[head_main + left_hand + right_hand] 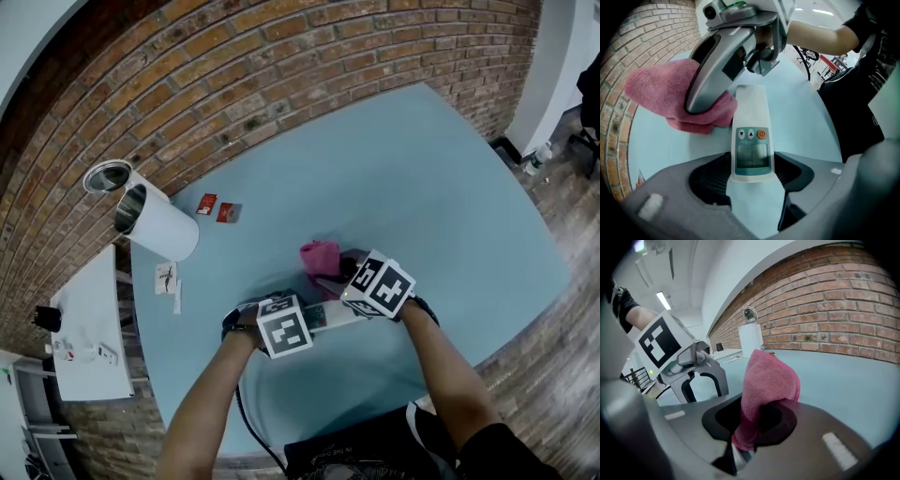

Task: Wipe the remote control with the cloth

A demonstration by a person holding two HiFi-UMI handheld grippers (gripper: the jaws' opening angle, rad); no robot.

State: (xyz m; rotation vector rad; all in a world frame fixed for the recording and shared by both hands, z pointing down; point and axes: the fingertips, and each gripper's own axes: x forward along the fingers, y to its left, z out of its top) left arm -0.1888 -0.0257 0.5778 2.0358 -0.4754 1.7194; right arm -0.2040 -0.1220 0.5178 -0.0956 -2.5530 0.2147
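In the frame centre the left gripper [752, 177] pinches the remote control [751, 138], so the right gripper [750, 427], clamped on the pink cloth [768, 376], should rub lightly along its whole face.

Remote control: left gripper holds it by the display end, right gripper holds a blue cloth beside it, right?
Not blue: the cloth is pink, as the right gripper view shows. The left gripper does hold the remote control by its display end, and the right gripper holds the cloth beside it.
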